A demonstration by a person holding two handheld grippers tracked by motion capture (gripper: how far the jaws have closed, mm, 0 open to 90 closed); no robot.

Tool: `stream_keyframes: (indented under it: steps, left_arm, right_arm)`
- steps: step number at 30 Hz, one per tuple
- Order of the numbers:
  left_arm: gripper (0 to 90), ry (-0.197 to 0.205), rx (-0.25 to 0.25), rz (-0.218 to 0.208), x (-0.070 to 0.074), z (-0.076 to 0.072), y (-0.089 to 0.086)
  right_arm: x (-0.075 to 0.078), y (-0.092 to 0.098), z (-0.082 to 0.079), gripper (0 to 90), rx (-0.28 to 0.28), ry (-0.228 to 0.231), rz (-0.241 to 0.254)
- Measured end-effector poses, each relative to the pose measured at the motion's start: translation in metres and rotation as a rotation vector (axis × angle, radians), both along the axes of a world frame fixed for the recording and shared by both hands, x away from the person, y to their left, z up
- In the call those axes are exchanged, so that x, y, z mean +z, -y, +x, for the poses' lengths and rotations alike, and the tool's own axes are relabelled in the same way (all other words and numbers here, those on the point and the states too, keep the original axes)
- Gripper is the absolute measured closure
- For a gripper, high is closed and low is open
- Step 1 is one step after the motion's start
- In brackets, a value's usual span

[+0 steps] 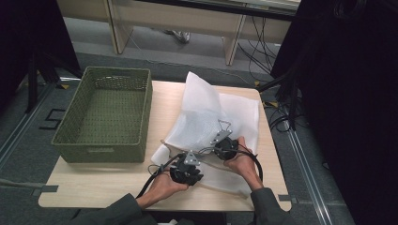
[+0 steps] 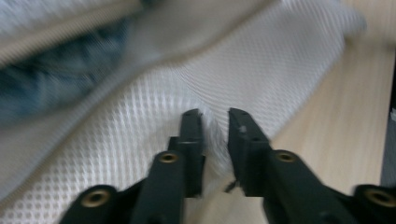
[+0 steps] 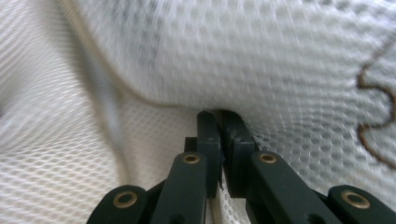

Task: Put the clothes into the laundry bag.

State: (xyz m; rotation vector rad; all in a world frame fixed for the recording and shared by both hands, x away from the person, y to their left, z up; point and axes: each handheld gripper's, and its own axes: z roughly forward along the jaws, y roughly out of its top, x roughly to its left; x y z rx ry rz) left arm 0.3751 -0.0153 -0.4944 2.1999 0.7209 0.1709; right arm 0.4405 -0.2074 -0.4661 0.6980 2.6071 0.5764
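A white mesh bag point(image 1: 211, 112) lies crumpled on the light wooden table point(image 1: 108, 183), one corner standing up at the back. My right gripper point(image 1: 222, 135) is at the bag's near middle, shut on a raised fold of the mesh point(image 3: 261, 60); its jaws touch in the right gripper view point(image 3: 219, 122). My left gripper point(image 1: 190, 160) is at the bag's near left edge. Its jaws stand a little apart with a ridge of mesh point(image 2: 261, 79) pinched between them point(image 2: 215, 122). A blurred dark blue thing point(image 2: 46, 88) shows past a beige band of the bag.
A green woven basket point(image 1: 105, 150) stands on the left half of the table, close to the bag's left edge. Bare table runs along the near edge. Black cables trail from both grippers, and more cables lie on the floor to the right point(image 1: 281, 117).
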Motion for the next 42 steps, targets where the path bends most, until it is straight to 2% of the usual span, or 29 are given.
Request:
stream_keyframes:
  steps: [3, 6, 7, 9, 10, 11, 12, 14, 15, 17, 19, 20, 21, 22, 24, 25, 27, 29, 30, 31, 32, 33, 34, 35, 36, 37, 38, 39, 42]
  left_arm:
    - [68.0, 0.024, 0.046, -0.025, 0.005, 0.009, -0.004]
    - [59.0, 0.044, 0.131, -0.012, 0.001, 0.019, -0.004]
    - [54.0, 0.068, 0.143, 0.018, -0.001, 0.025, -0.006]
    - [46.4, 0.036, 0.202, 0.013, -0.007, 0.031, -0.005]
    - [46.2, 0.051, 0.220, 0.016, -0.009, 0.036, -0.004]
    - [46.9, 0.056, 0.234, 0.006, -0.010, 0.039, -0.003]
    - [48.9, 0.066, 0.240, 0.015, -0.010, 0.041, -0.003]
    - [55.1, 0.109, 0.265, 0.001, -0.012, 0.043, 0.001]
    - [59.1, 0.127, 0.266, 0.009, -0.011, 0.046, 0.000]
    - [66.6, 0.096, 0.306, -0.015, -0.011, 0.046, 0.005]
    - [79.2, 0.109, 0.315, -0.026, -0.011, 0.048, 0.006]
    - [80.4, 0.126, 0.353, -0.061, -0.010, 0.051, 0.008]
    - [82.5, 0.138, 0.358, -0.060, -0.010, 0.053, 0.010]
    - [83.2, 0.148, 0.367, -0.072, -0.009, 0.056, 0.012]
    - [85.5, 0.168, 0.395, -0.085, -0.003, 0.063, 0.013]
    - [86.6, 0.180, 0.413, -0.115, 0.000, 0.065, 0.015]
    - [87.4, 0.195, 0.412, -0.113, 0.003, 0.066, 0.016]
    - [87.3, 0.197, 0.379, -0.070, -0.005, 0.066, 0.020]
    - [86.3, 0.203, 0.352, -0.025, -0.011, 0.067, 0.018]
    - [85.5, 0.201, 0.356, -0.027, -0.016, 0.066, 0.017]
    - [84.4, 0.196, 0.333, -0.002, -0.018, 0.066, 0.013]
    - [83.2, 0.183, 0.340, -0.013, -0.018, 0.063, 0.011]
    - [81.7, 0.197, 0.323, -0.010, -0.017, 0.061, 0.010]
    - [79.2, 0.219, 0.266, 0.033, -0.015, 0.061, 0.005]
    - [76.2, 0.177, 0.276, 0.015, -0.014, 0.055, 0.004]
    - [73.3, 0.170, 0.265, 0.017, -0.013, 0.050, 0.000]
    - [70.1, 0.169, 0.245, 0.030, -0.011, 0.046, -0.004]
    - [67.4, 0.172, 0.204, 0.071, -0.008, 0.041, -0.011]
    - [61.6, 0.174, 0.180, 0.107, -0.005, 0.031, -0.024]
  right_arm:
    - [0.004, 0.004, -0.003, 87.4, 0.008, 0.007, 0.017]
    - [0.006, 0.004, -0.006, 87.4, 0.010, -0.002, 0.027]
    - [0.008, 0.004, -0.006, 87.4, 0.016, 0.001, 0.030]
    - [0.011, 0.003, -0.009, 87.3, 0.027, 0.004, 0.044]
    - [0.013, 0.003, -0.010, 87.4, 0.047, 0.002, 0.050]
    - [0.015, 0.002, -0.014, 87.4, 0.035, -0.014, 0.068]
    - [0.016, 0.002, -0.014, 87.4, 0.068, 0.007, 0.069]
    - [0.021, 0.000, -0.019, 87.5, 0.058, -0.018, 0.074]
    - [0.023, -0.001, -0.021, 87.6, 0.060, -0.029, 0.104]
    - [0.025, -0.004, -0.024, 87.9, 0.087, -0.011, 0.134]
    - [0.026, -0.005, -0.025, 87.9, 0.098, -0.020, 0.154]
    - [0.028, -0.007, -0.027, 87.9, 0.106, -0.031, 0.169]
    - [0.029, -0.008, -0.029, 87.9, 0.093, -0.039, 0.168]
    - [0.029, -0.009, -0.028, 88.0, 0.118, -0.021, 0.168]
    - [0.031, -0.009, -0.031, 88.0, 0.116, -0.044, 0.183]
    - [0.032, -0.009, -0.031, 88.1, 0.112, -0.037, 0.190]
    - [0.033, -0.009, -0.030, 88.1, 0.118, -0.032, 0.195]
    - [0.035, -0.009, -0.032, 88.1, 0.099, -0.049, 0.196]
    - [0.032, -0.008, -0.031, 88.1, 0.102, -0.065, 0.203]
    - [0.028, -0.007, -0.030, 88.1, 0.102, -0.072, 0.198]
    - [0.024, -0.008, -0.029, 88.0, 0.116, -0.076, 0.185]
    - [0.020, -0.010, -0.029, 88.0, 0.112, -0.090, 0.174]
    - [0.017, -0.011, -0.029, 87.9, 0.118, -0.094, 0.168]
    - [0.014, -0.011, -0.028, 87.9, 0.115, -0.095, 0.158]
    - [0.012, -0.011, -0.027, 87.9, 0.111, -0.102, 0.150]
    - [0.010, -0.012, -0.026, 87.9, 0.105, -0.102, 0.145]
    - [0.007, -0.012, -0.025, 87.8, 0.105, -0.103, 0.133]
    - [0.004, -0.013, -0.025, 87.7, 0.091, -0.107, 0.113]
    - [-0.004, -0.014, -0.020, 87.7, 0.092, -0.107, 0.061]
